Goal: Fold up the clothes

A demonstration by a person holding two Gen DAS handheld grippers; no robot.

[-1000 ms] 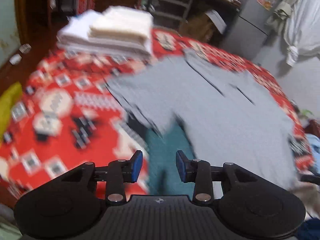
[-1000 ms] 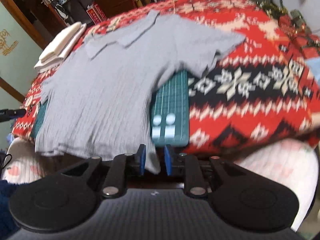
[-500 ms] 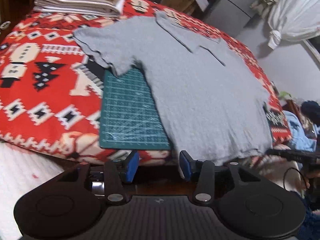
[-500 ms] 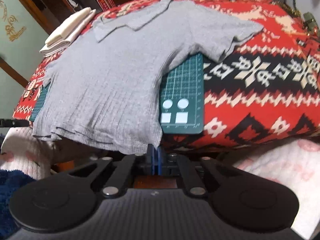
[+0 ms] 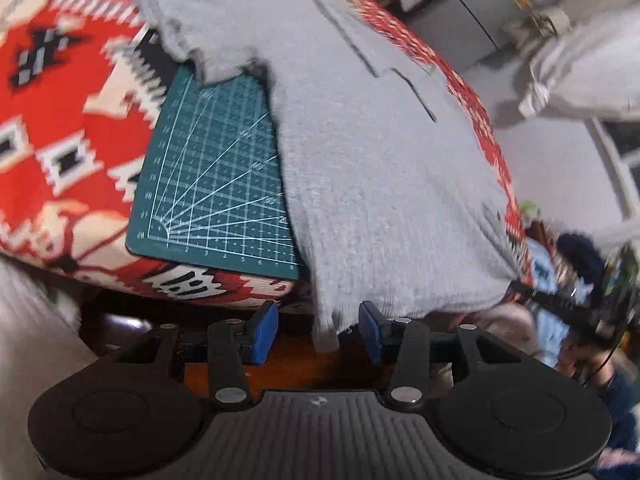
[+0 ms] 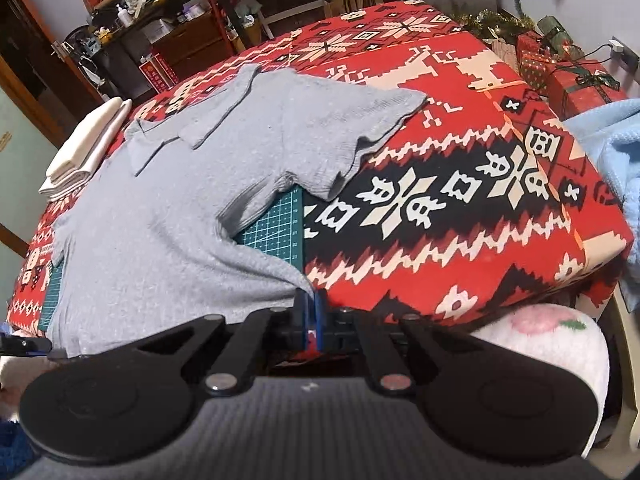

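1. I see the grey polo shirt (image 6: 168, 216) lying flat, collar away from me, across a green cutting mat (image 5: 216, 184) on the red patterned blanket (image 6: 460, 184). Its hem hangs over the near edge.
2. My right gripper (image 6: 311, 314) has its blue pads pressed together, pinching the shirt's right hem corner. Fabric rises from the pads in a taut ridge toward the body of the shirt.
3. My left gripper (image 5: 317, 334) has jaws spread wide, with nothing clamped. The left hem corner droops down between the two blue pads, nearer the right-hand pad; contact I can't confirm, since the view is motion-blurred.
4. On the left side, the mat sticks out past the shirt's side seam, and the sleeve lies over its far corner. On the right, only a small patch of mat shows under the armpit.
5. Folded white towels (image 6: 86, 148) sit at the far left corner of the blanket, well apart from both grippers.
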